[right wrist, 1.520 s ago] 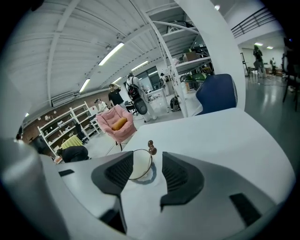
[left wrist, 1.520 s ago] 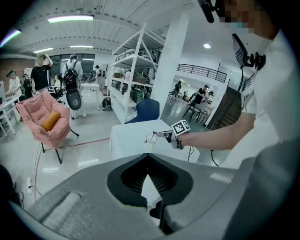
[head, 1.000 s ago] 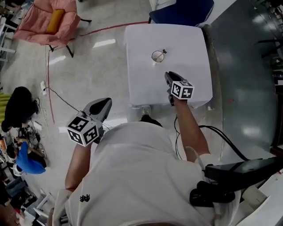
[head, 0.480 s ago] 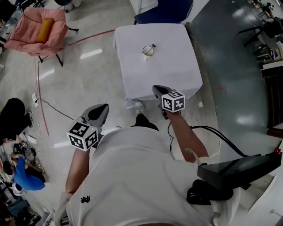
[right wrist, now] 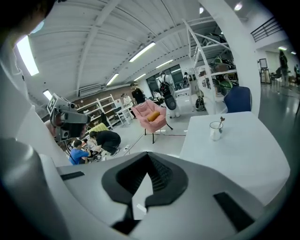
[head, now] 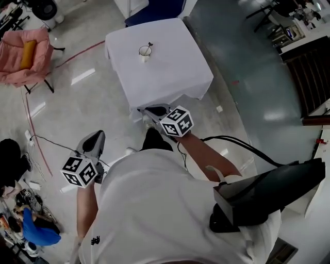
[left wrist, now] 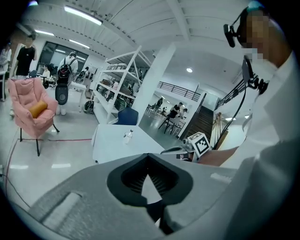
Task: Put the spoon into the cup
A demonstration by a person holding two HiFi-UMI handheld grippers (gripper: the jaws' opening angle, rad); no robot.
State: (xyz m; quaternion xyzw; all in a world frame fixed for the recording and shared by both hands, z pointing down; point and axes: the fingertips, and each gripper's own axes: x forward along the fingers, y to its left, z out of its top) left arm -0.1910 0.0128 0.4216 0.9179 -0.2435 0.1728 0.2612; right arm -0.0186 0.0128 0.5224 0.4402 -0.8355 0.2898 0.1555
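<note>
On the white-clothed table [head: 175, 72], toward its far edge and left of its middle as the head view shows it, we find the cup [head: 145, 51] standing upright. We record the spoon [head: 150, 45] already inside the cup. Its lower part sits within the clear wall, and its dark upper end sticks out above the rim and rests against it. The right gripper view confirms this, and there cup and spoon stand well apart from the gripper's own tips.

Neither tool is over the table top. We place the right gripper [head: 153, 110] just short of the table's near edge, over the floor [head: 103, 103], with its marker cube [head: 177, 121] facing the head camera. Its tongs are pressed together, tip against tip, and we see nothing pinched between them. We place the left gripper [head: 97, 138] well apart from the table, off its near left corner and also over the floor. Its tongs likewise meet at the tips, with nothing caught between the pads.

On the table's near side, the person's white shirt [head: 170, 206] fills the lower head view. Beyond the table's far edge we note a blue chair [head: 154, 7]; we cannot tell whether it touches the cloth. Well to the table's left stands a pink armchair [head: 10, 62] with an orange cushion [head: 27, 54] on its seat.
</note>
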